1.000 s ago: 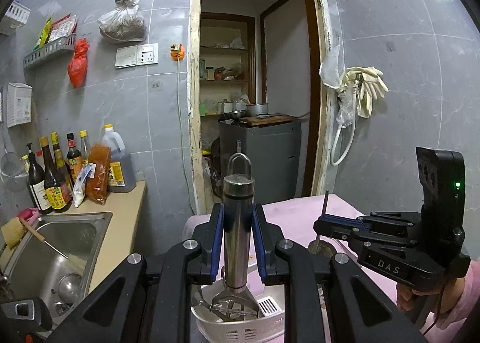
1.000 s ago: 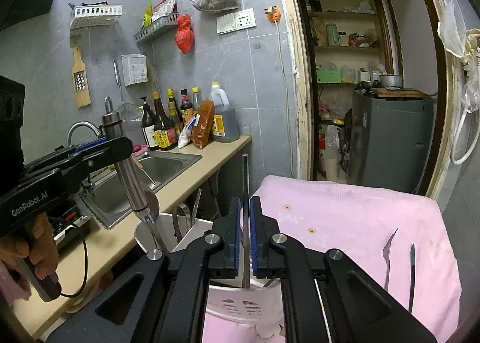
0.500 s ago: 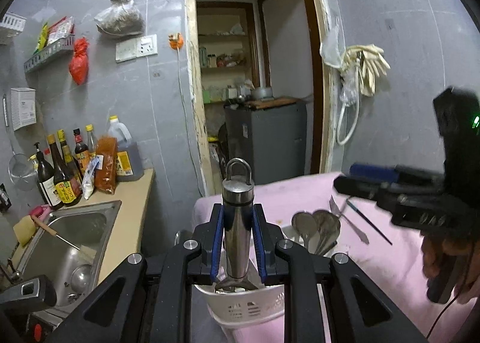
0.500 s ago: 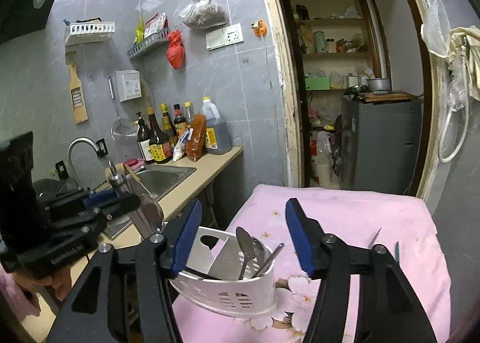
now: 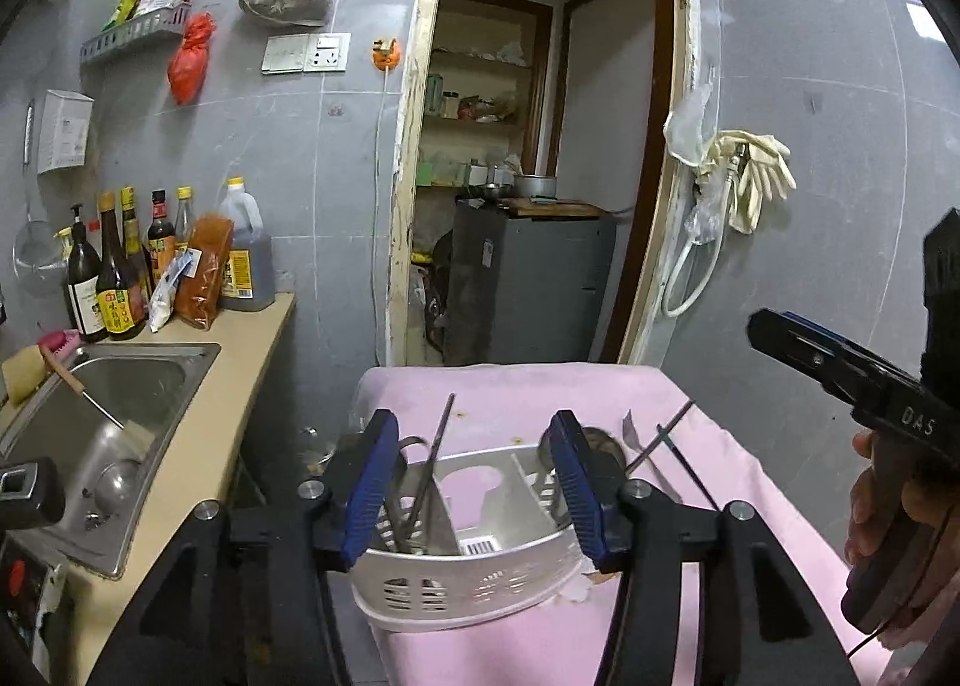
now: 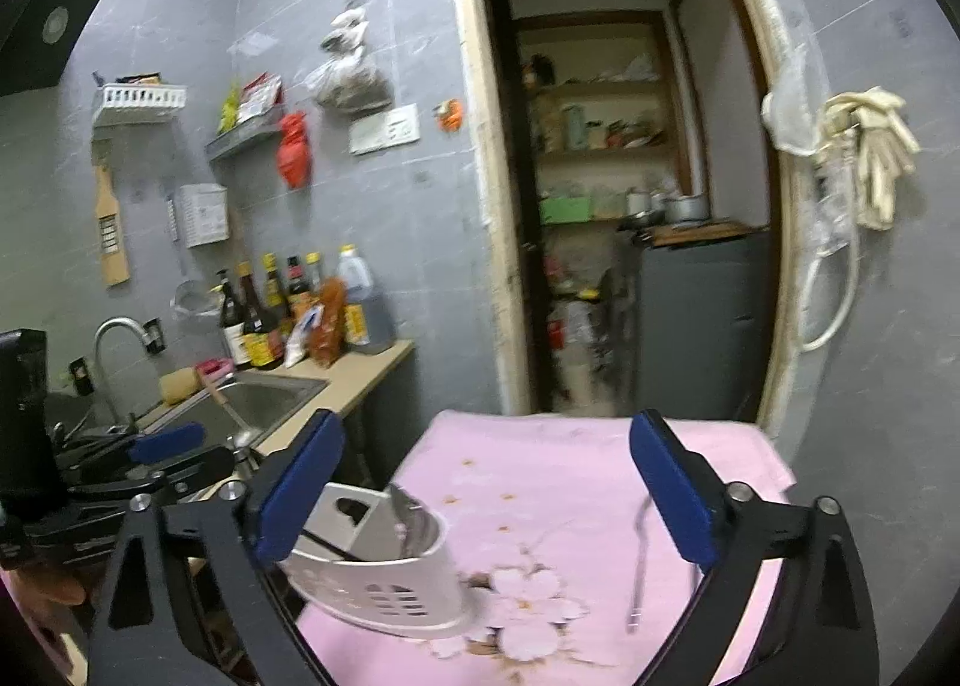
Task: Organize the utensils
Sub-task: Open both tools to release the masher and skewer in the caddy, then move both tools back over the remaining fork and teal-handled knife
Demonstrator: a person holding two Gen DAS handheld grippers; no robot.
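Left wrist view: since the frame half a second back, the left gripper is no longer clamping the steel-handled utensil; its blue pads are now standing wide apart and gripping nothing, straddling the white caddy on the pink cloth. Steel utensils are leaning in the caddy's left compartment, and spoon bowls are partly hidden behind the right pad. Two loose utensils are lying on the cloth just right of the caddy, so sorting is judged to be well along but not finished. The right gripper is hovering at the frame's right edge; its jaw opening cannot be told from this side.

Right wrist view: the right gripper is spread wide, as it was half a second back, and is holding nothing. It is now swinging right, with the caddy sliding toward the lower left of the blurred frame. A fork is lying on the cloth between the pads, apparently the next pick. The left gripper is showing at the left edge.
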